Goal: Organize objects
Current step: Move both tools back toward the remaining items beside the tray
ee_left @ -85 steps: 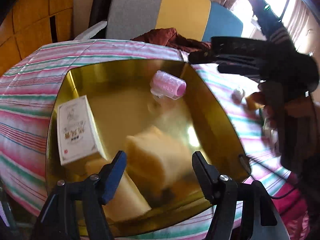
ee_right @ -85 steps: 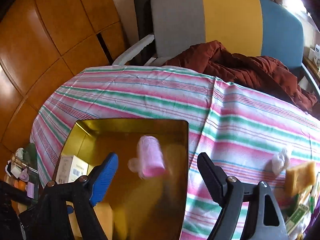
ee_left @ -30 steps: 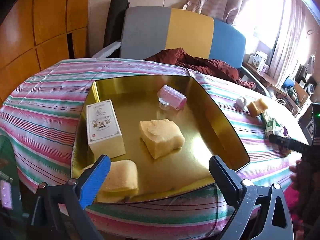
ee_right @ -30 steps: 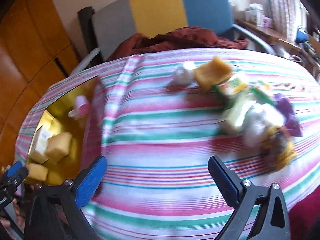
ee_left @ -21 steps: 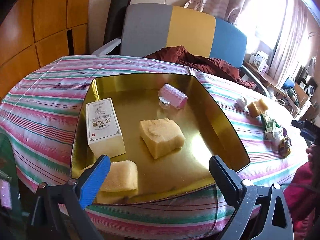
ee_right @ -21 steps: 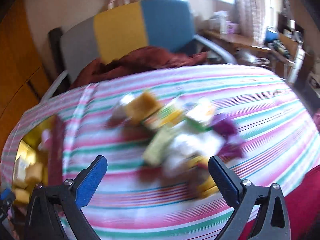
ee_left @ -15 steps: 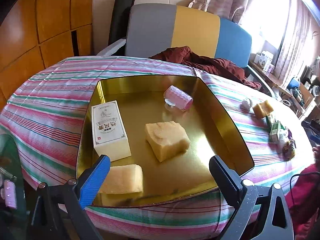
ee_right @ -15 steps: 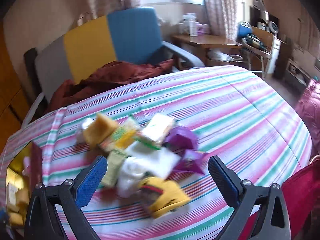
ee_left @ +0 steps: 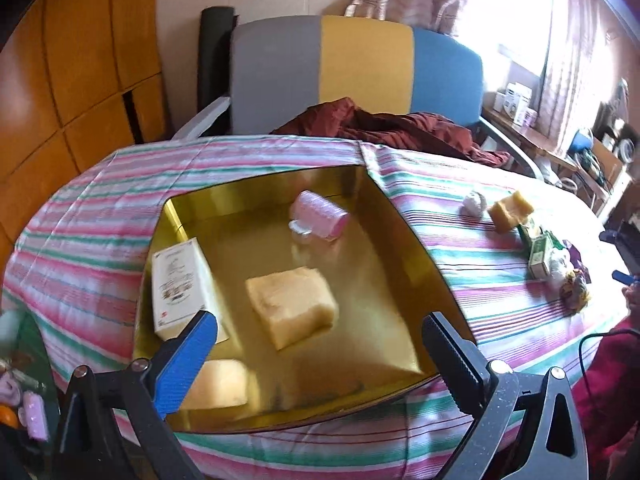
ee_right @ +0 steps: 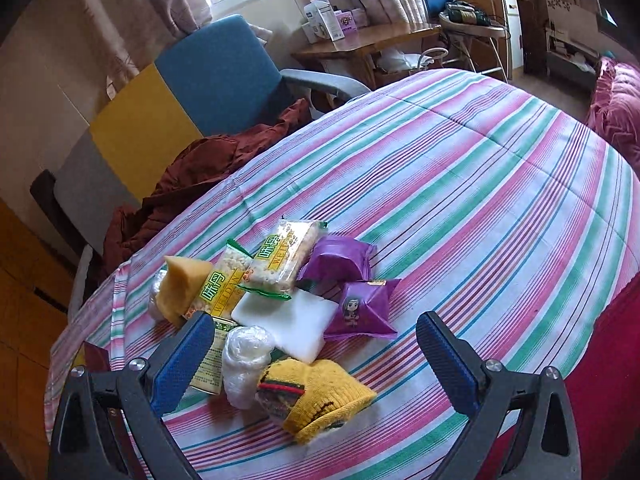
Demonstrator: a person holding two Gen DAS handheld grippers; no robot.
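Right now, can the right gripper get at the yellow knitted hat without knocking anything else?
Probably yes. The right gripper is open, and the yellow knitted hat lies at the near edge of the pile, between its fingers, nothing on top. The plastic-wrapped roll touches its left side and may get nudged.

We see a round table with a striped cloth [ee_left: 100,216]. A gold tray [ee_left: 404,248] lies on it. To the tray's right lies a loose heap of snack packets [ee_right: 276,260], sponges and wrapped items
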